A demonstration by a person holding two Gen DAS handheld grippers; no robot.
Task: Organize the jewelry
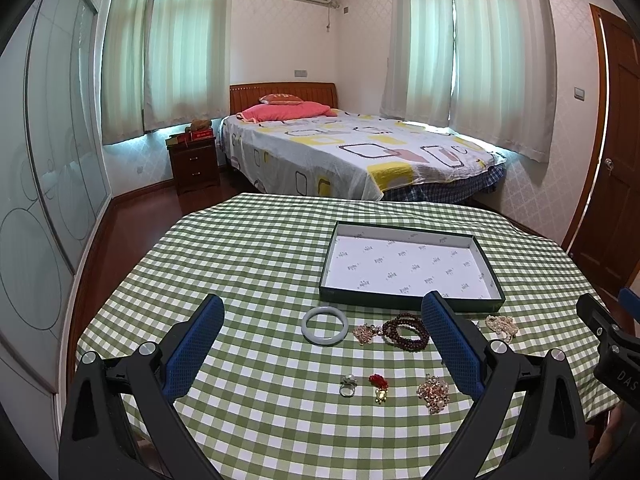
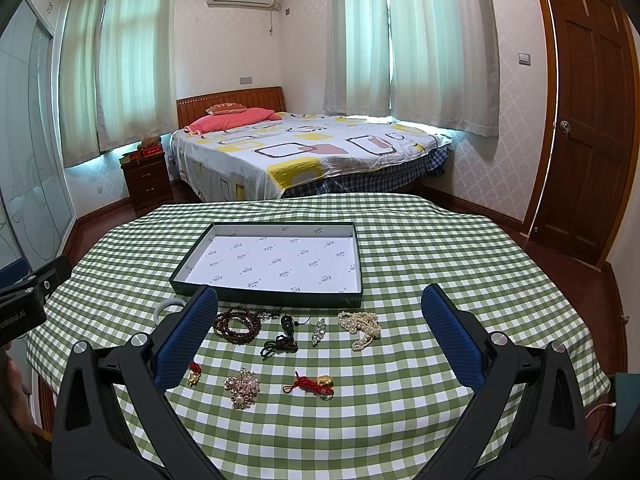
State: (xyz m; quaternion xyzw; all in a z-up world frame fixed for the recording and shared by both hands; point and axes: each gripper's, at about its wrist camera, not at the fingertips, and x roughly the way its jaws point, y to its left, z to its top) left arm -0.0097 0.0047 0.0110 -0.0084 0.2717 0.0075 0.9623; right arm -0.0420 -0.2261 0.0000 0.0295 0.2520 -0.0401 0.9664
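Observation:
An empty dark-rimmed box (image 1: pixel 408 306) (image 2: pixel 264 297) with white lining lies on the checked table. Jewelry is spread in front of it: a pale jade bangle (image 1: pixel 323 326), a brown bead bracelet (image 1: pixel 405 332) (image 2: pixel 237 325), a pearl necklace (image 1: pixel 502 326) (image 2: pixel 361 328), a silver ring (image 1: pixel 347 385), a red-and-gold charm (image 1: pixel 379 387) (image 2: pixel 194 374), a pearl brooch (image 1: pixel 434 393) (image 2: pixel 242 388), a black cord pendant (image 2: pixel 282 338), a crystal clip (image 2: pixel 319 331) and a red-cord gold pendant (image 2: pixel 312 385). My left gripper (image 1: pixel 322 320) and right gripper (image 2: pixel 320 310) both hover open above the pieces, holding nothing.
The round table (image 2: pixel 460 264) wears a green-and-white checked cloth, with bare cloth to the right and left of the box. Beyond it stand a bed (image 1: pixel 352 152), a nightstand (image 1: pixel 194 162) and a wooden door (image 2: pixel 580 120). The other gripper's body (image 1: pixel 608 344) shows at the right edge.

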